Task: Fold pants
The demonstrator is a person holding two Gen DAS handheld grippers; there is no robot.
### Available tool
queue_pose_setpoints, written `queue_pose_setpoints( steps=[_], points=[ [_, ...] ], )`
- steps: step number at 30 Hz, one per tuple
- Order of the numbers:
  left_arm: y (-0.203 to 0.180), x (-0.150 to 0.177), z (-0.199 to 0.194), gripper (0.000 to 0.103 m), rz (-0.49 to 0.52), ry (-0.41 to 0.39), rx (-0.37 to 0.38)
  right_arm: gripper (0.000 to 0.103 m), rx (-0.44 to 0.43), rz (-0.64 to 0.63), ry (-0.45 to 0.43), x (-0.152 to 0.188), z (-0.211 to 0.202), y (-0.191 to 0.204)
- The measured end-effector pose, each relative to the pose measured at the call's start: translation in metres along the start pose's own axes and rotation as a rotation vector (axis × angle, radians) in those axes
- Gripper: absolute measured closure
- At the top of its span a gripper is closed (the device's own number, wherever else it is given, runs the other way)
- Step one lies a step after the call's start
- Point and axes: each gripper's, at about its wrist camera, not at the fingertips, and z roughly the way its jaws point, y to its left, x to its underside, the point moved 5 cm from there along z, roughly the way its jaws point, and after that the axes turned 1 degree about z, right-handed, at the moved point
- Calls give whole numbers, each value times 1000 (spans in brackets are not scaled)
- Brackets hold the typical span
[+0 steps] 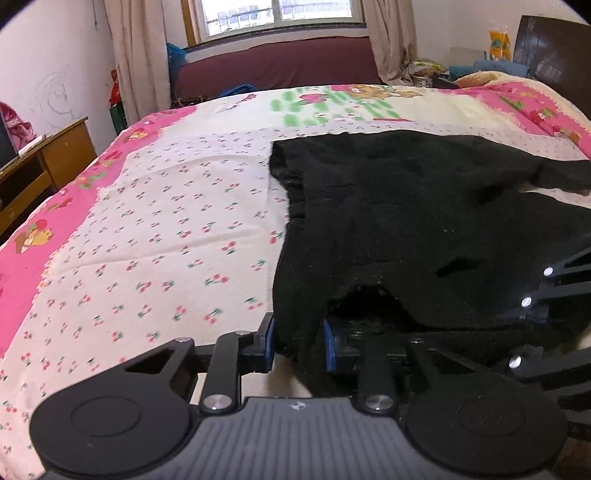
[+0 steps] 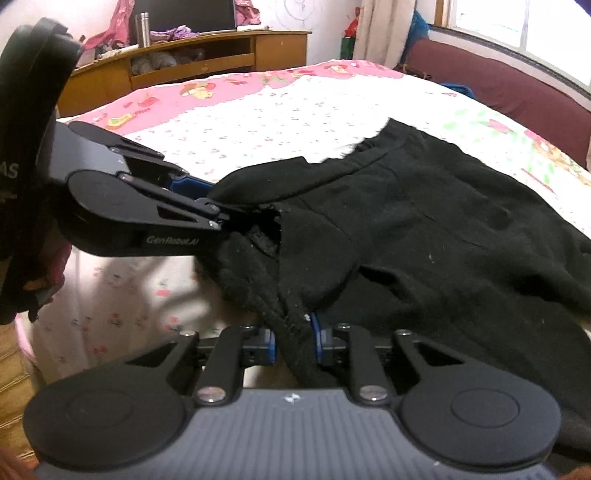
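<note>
the bed (image 1: 155,206), under a cherry-print sheet with a pink border, fills both views, with a maroon bench below the window (image 1: 277,14) beyond it and a wooden cabinet (image 2: 192,55) off to the side. the black pants (image 1: 424,221) lie spread across the bed's near half, waistband end toward the far side, the near edge lifted and bunched. the left claw (image 1: 299,343) has closed on a fold of that near edge, with the fleecy cloth squeezed between its blue pads (image 1: 330,345); in the right wrist view it reaches in from the left to the same hem. the right claw (image 2: 293,343) is likewise clamped on a twisted rope of the fabric just beside it, its jaws nearly together around it. i judge the step in hand to be the first fold: both corners are gripped, and the cloth is starting to rise. the next move calls for lifting both claws together and carrying the edge over toward the far end, keeping it taut and level so the layers land squarely.
</note>
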Motion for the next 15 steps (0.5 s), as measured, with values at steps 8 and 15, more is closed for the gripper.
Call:
queue_pose_setpoints(
  steps=[8, 15],
  points=[
    [16, 16, 3, 64, 7, 56, -30, 79, -11, -50, 42, 1, 21, 28],
    [5, 13, -6, 58, 62, 33, -80, 61, -27, 19, -37, 8, -19, 3]
  ],
)
